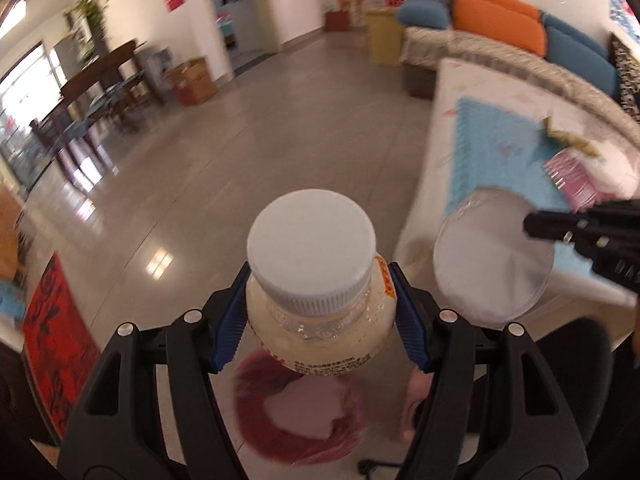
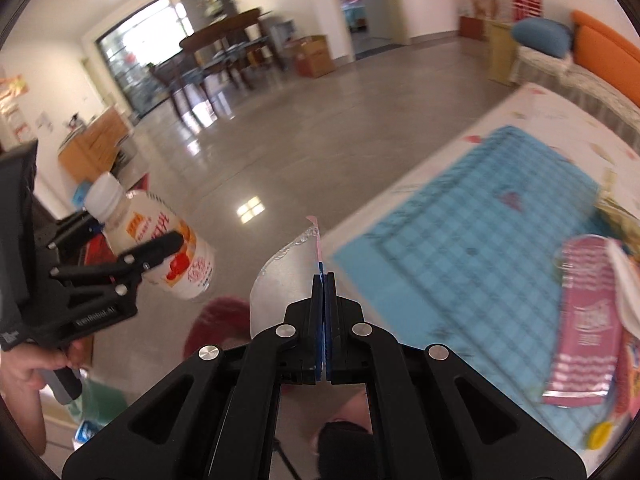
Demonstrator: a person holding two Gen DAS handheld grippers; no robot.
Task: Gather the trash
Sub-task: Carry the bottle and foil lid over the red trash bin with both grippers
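Bottle (image 1: 316,280), cream with white cap, clamped in left jaws; right jaws pinch clear lid (image 2: 286,280).

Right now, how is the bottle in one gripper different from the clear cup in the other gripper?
The bottle is milky white with a white screw cap and a printed label; the clear plastic cup is see-through and plain. The left gripper grips the bottle around its body with jaws apart; the right gripper pinches the cup's thin rim with jaws nearly together. The bottle is capped; the cup is open. Both are held up off the table.
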